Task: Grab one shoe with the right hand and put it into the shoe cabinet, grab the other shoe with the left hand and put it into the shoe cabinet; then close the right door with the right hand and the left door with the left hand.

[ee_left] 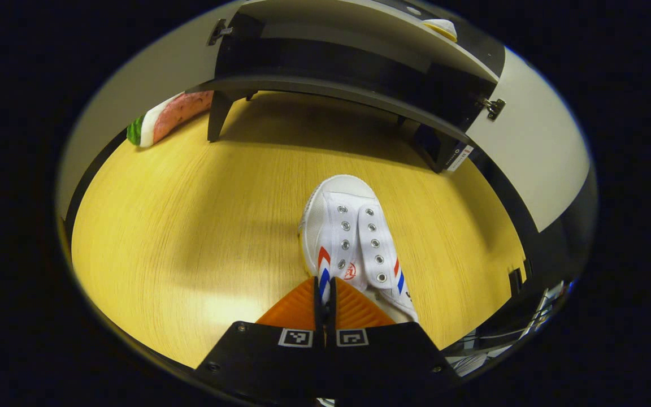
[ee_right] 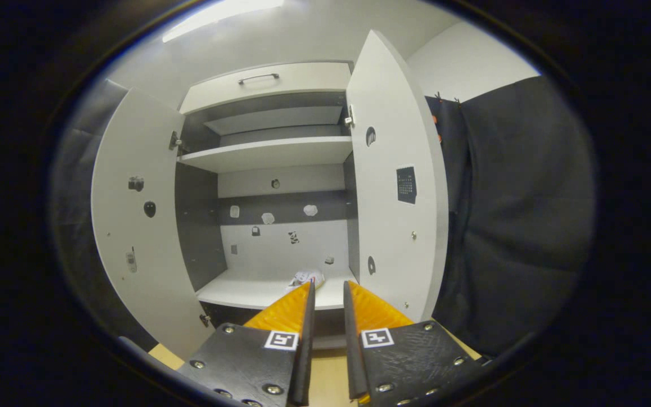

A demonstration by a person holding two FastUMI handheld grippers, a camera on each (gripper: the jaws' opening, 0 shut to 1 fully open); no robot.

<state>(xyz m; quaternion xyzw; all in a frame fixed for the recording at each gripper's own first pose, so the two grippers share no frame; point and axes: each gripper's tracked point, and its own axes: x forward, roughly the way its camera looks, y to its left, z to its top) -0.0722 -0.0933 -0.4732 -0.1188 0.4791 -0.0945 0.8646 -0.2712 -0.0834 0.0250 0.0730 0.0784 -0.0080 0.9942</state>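
Observation:
A white canvas shoe (ee_left: 354, 237) with red and blue stripes lies on the wooden surface, toe pointing at the shoe cabinet (ee_left: 337, 93). My left gripper (ee_left: 325, 281) is shut on the shoe's left side wall near the heel. In the right gripper view the cabinet (ee_right: 272, 152) stands with both doors swung wide. The other white shoe (ee_right: 306, 278) rests on its bottom shelf, toward the right. My right gripper (ee_right: 328, 285) hangs in front of that shelf, open by a narrow gap with nothing between its fingers.
A watermelon-slice toy (ee_left: 170, 116) lies by the cabinet's left leg (ee_left: 218, 116). The left door (ee_right: 139, 226) and right door (ee_right: 393, 186) flank the opening. A drawer with a handle (ee_right: 257, 77) tops the cabinet. Black cloth (ee_right: 517, 215) hangs to the right.

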